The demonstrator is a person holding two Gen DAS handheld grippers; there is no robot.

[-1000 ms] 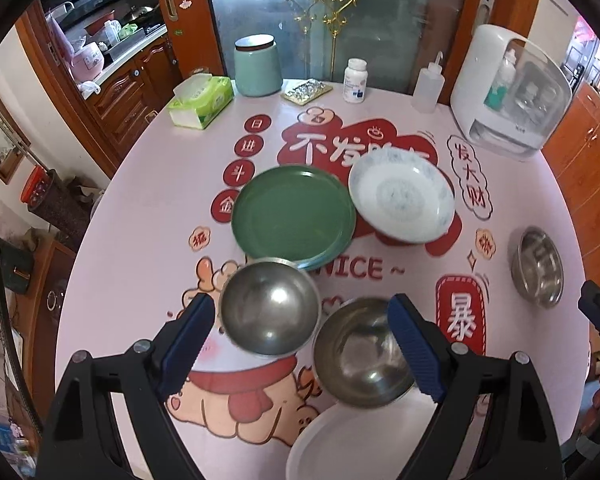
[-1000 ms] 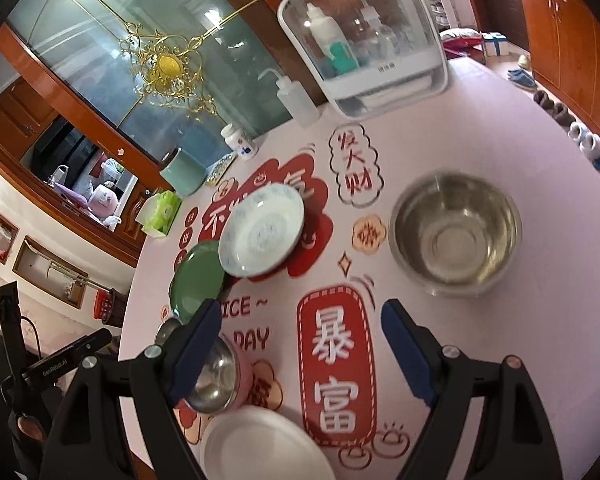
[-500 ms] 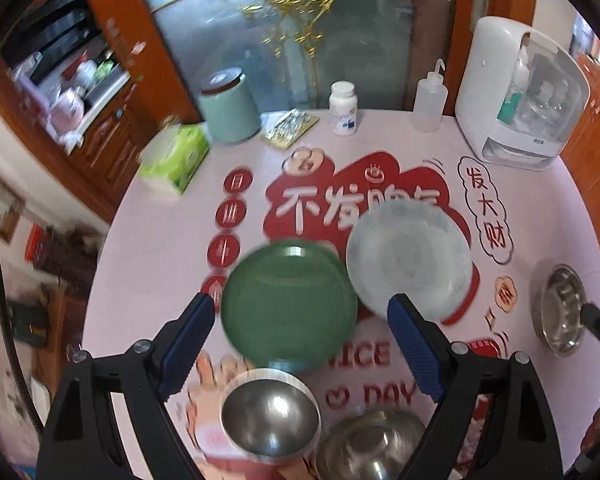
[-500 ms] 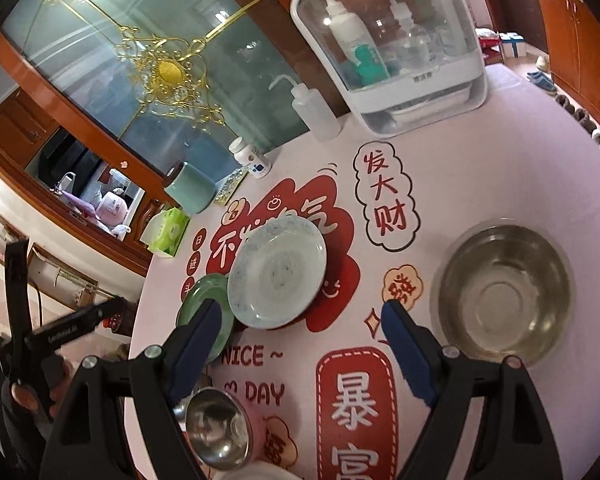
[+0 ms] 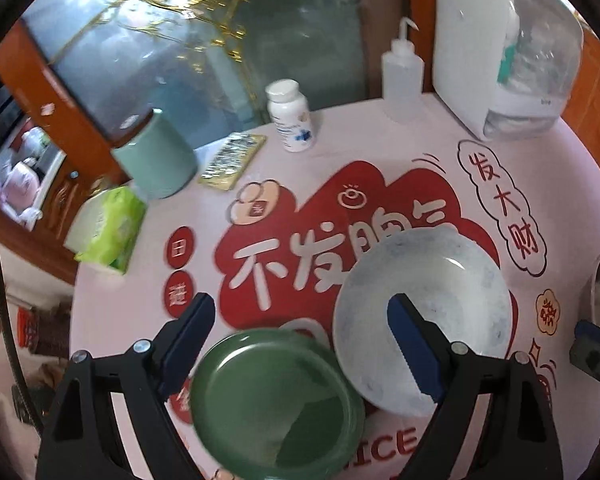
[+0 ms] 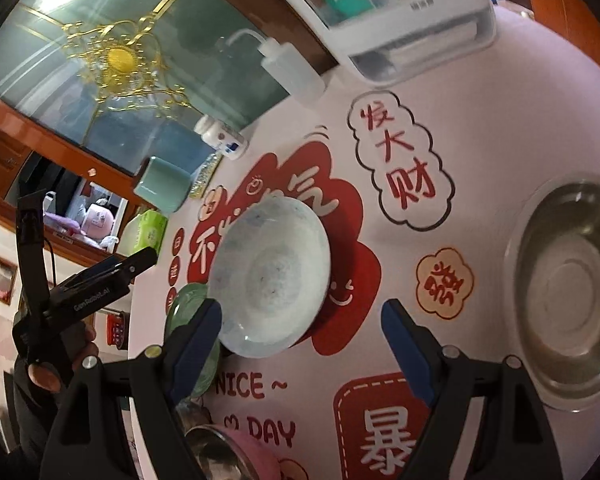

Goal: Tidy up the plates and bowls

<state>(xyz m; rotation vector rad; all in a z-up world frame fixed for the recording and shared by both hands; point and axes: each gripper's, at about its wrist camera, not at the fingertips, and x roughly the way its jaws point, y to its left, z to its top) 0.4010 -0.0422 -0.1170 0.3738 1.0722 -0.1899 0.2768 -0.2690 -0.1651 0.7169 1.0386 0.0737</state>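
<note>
Change since earlier: left gripper (image 5: 300,344) carried forward over the desk (image 5: 140,300); two steel bowls near its fingers dropped out of its view; green plate (image 5: 276,400) now between its fingers; right gripper (image 6: 300,348) also advanced, white patterned plate (image 6: 272,284) larger in its view.
Room: glass door with gold ornament (image 6: 118,58) behind the desk; orange-brown wood frame and cabinets to the left.
Desk: round, pale pink cover, red printed characters and "NICE ~ DAY".
White appliance (image 5: 500,40): far right edge of desk.
Steel bowl (image 6: 572,280): right side of desk, well apart from the plates.
White patterned plate: centre, its edge overlapping the green plate.
Small items at far edge: teal canister (image 5: 156,160), tissue pack (image 5: 108,228), squeeze bottle (image 5: 402,68), pill bottle (image 5: 290,116), foil pack (image 5: 232,160).
Left fingers: spread wide, holding nothing, above the green plate.
Right fingers: spread wide, holding nothing.
</note>
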